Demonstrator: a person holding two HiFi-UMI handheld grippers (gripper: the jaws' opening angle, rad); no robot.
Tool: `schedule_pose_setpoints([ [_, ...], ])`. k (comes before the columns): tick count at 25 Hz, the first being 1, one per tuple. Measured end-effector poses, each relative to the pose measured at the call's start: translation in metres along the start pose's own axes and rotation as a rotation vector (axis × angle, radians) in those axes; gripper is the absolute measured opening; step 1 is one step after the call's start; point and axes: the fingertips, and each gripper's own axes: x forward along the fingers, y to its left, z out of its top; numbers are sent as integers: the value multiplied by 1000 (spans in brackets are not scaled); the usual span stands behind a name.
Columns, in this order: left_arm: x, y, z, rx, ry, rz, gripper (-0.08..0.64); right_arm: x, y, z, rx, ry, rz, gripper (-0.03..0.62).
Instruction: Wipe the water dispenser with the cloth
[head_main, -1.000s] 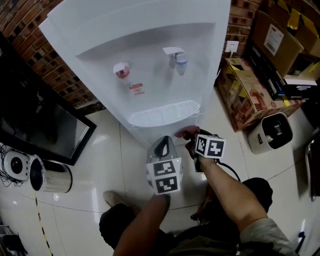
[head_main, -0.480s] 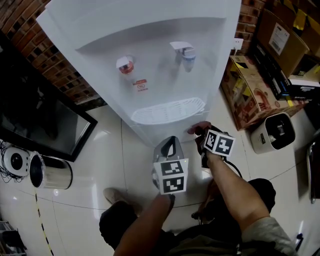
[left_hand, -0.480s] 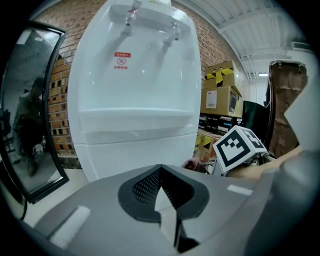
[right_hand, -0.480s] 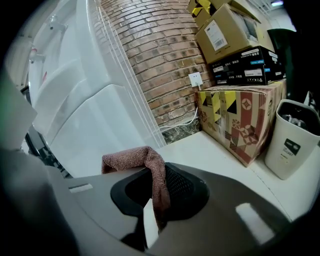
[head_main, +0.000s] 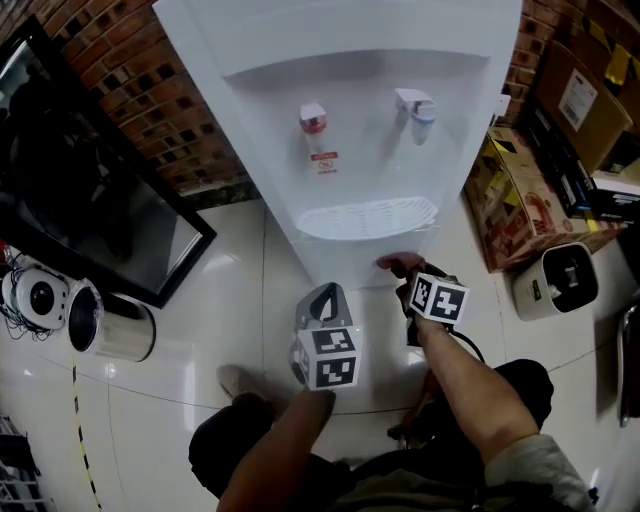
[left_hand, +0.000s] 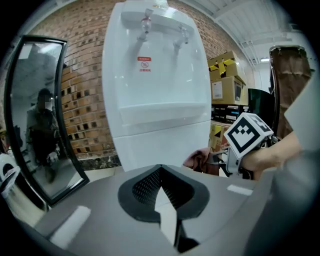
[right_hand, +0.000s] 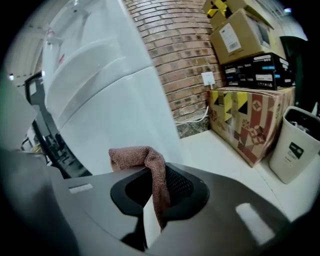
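Observation:
The white water dispenser (head_main: 360, 150) stands against the brick wall, with a red tap (head_main: 313, 118), a blue tap (head_main: 420, 105) and a drip tray (head_main: 368, 217). My right gripper (head_main: 405, 275) is shut on a reddish-brown cloth (head_main: 398, 264), held against the dispenser's lower front just below the tray. In the right gripper view the cloth (right_hand: 145, 160) hangs folded over the closed jaws of that gripper (right_hand: 152, 175). My left gripper (head_main: 322, 298) hovers left of it, a little back from the dispenser's base. Its jaws (left_hand: 160, 170) meet with nothing between them. The cloth (left_hand: 200, 159) shows at its right.
A black-framed panel (head_main: 90, 200) leans on the brick wall at the left, with a cylindrical appliance (head_main: 110, 325) on the floor before it. Cardboard boxes (head_main: 520, 200) and a small white bin (head_main: 555, 280) stand to the right. My shoe (head_main: 235, 380) is on the tiles.
The head view has swung, so the dispenser now sits further right and more upright. The left gripper has drifted slightly left. The right gripper keeps the cloth at the dispenser's lower front.

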Motion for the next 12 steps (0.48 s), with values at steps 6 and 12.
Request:
schedule_pose_setpoints([
  [6,-31,59,-27,-12,31,108,0,12,104,-45,-119,86,218,58],
  [12,-57,106,-61,-48,76,198,0,35,183,-80,-175,153,347,58],
])
